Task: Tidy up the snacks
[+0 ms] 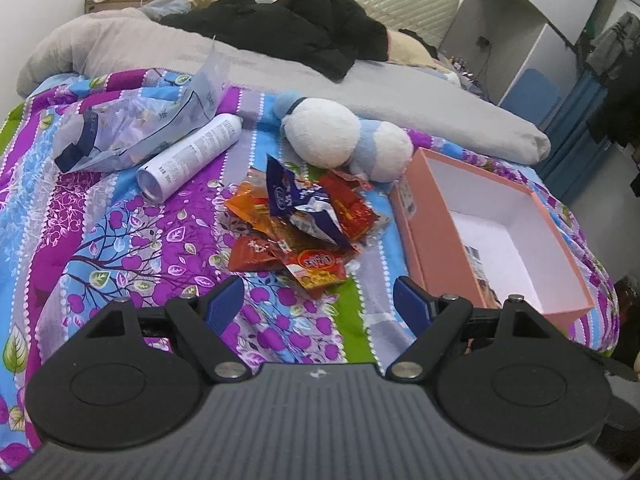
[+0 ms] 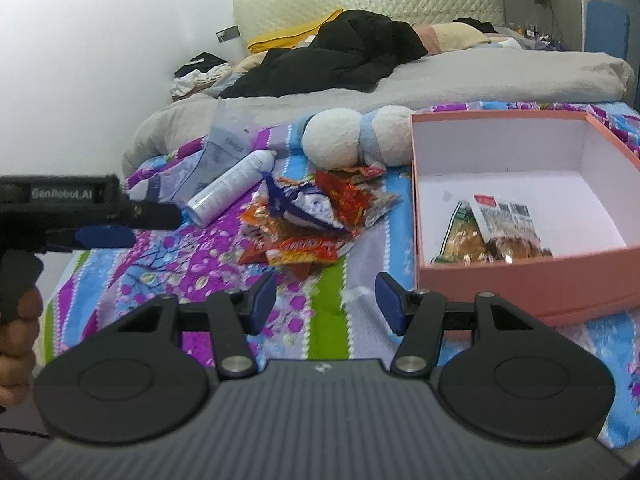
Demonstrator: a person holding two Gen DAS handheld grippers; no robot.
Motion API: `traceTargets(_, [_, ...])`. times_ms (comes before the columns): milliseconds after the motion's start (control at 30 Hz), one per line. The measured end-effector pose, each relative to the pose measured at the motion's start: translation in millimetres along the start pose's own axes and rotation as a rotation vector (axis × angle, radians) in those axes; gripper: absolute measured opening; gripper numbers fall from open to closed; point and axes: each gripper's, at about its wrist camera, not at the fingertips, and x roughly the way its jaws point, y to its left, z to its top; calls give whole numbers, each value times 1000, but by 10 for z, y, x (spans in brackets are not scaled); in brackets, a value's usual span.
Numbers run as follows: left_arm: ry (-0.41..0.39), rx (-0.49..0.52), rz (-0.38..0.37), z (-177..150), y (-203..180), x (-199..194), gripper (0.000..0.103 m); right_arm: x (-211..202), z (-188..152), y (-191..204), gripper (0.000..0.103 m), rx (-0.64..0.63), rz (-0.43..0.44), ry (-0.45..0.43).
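A pile of snack packets point(image 1: 304, 224) point(image 2: 316, 220), red, orange and purple-white, lies on the patterned bedspread. To its right stands an open pink box point(image 1: 448, 264) point(image 2: 500, 276) with a white inside; snack packets point(image 2: 492, 232) lie in it. My left gripper point(image 1: 320, 304) hovers just short of the pile, open and empty. My right gripper point(image 2: 326, 300) is over the bedspread between pile and box, open with nothing between its pads. The left gripper also shows from the side at the left edge of the right wrist view point(image 2: 120, 232), held by a hand point(image 2: 18, 320).
A white spray can point(image 1: 192, 156) point(image 2: 232, 188) and a clear plastic bag point(image 1: 132, 128) lie left of the pile. A white and blue plush toy point(image 1: 344, 140) point(image 2: 356, 140) rests behind it. A grey blanket point(image 1: 280, 68) and black clothing point(image 1: 304, 28) cover the far bed.
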Motion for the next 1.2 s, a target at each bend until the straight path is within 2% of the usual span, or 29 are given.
traceTargets(333, [53, -63, 25, 202, 320, 684, 85, 564, 271, -10, 58, -96, -15, 27])
traceTargets(567, [95, -128, -24, 328, 558, 1194, 84, 1120, 310, 92, 56, -176, 6, 88])
traceTargets(767, [121, -138, -43, 437, 639, 1616, 83, 1561, 265, 188, 55, -231, 44, 164])
traceTargets(1000, [218, -197, -80, 360, 758, 2051, 61, 1840, 308, 221, 55, -326, 3, 145])
traceTargets(1067, [213, -192, -81, 347, 776, 2092, 58, 1903, 324, 256, 55, -375, -4, 128])
traceTargets(1133, [210, -186, -78, 357, 793, 2118, 51, 1983, 316, 311, 55, -433, 1, 110])
traceTargets(1200, [209, -194, -77, 369, 826, 2131, 42, 2063, 304, 370, 49, -480, 9, 104])
